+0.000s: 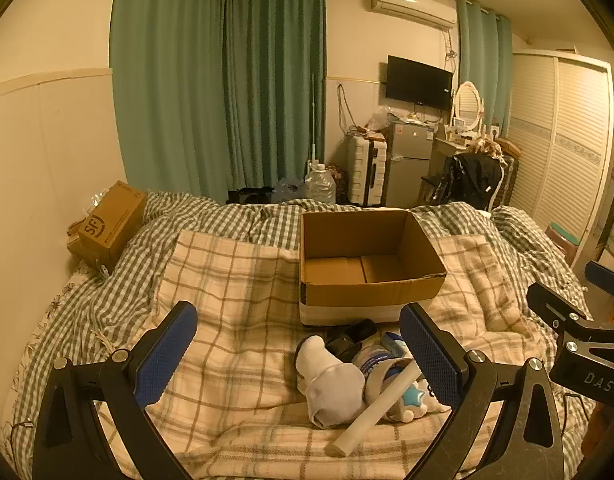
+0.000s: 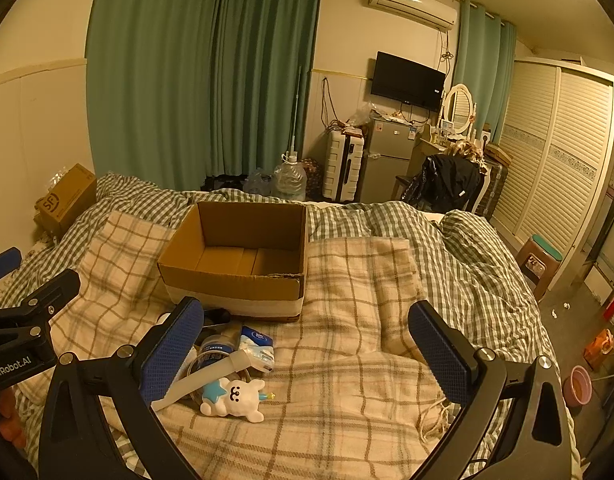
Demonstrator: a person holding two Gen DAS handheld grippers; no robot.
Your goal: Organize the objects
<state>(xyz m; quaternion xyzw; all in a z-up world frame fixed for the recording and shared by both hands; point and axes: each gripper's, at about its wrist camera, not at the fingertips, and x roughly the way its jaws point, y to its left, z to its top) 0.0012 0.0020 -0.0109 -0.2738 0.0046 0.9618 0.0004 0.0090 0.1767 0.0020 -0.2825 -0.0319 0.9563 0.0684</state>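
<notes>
Right now both my tongs are spread as wide as they go and grasp nothing. My left tongs (image 1: 299, 354) hover above the plaid blanket (image 1: 235, 280) on the bed, and the pile of things lies between their blue pads: a white sock (image 1: 331, 380), a pale tube (image 1: 377, 408) lying slantwise, a jar (image 1: 373, 358) and a white bunny toy (image 1: 413, 402) just inside the right pad. No pad touches any of them. My right tongs (image 2: 307, 350) hang over bare blanket; the same pile sits at their left pad, which hides part of the tube and jar. A small blue-and-white pack (image 2: 257, 344) lies just beside the jar, with the bunny nearer to me.

Just behind the pile stands the open carton (image 1: 367, 288), its front wall close to a dark item I cannot make out. Its inside looks empty. Another brown box (image 1: 111, 224) rests at the bed's far left edge by the wall. Beyond the bed are green curtains (image 1: 219, 80), a water jug (image 1: 319, 184), a suitcase (image 1: 367, 168) and a small fridge (image 1: 409, 160).
</notes>
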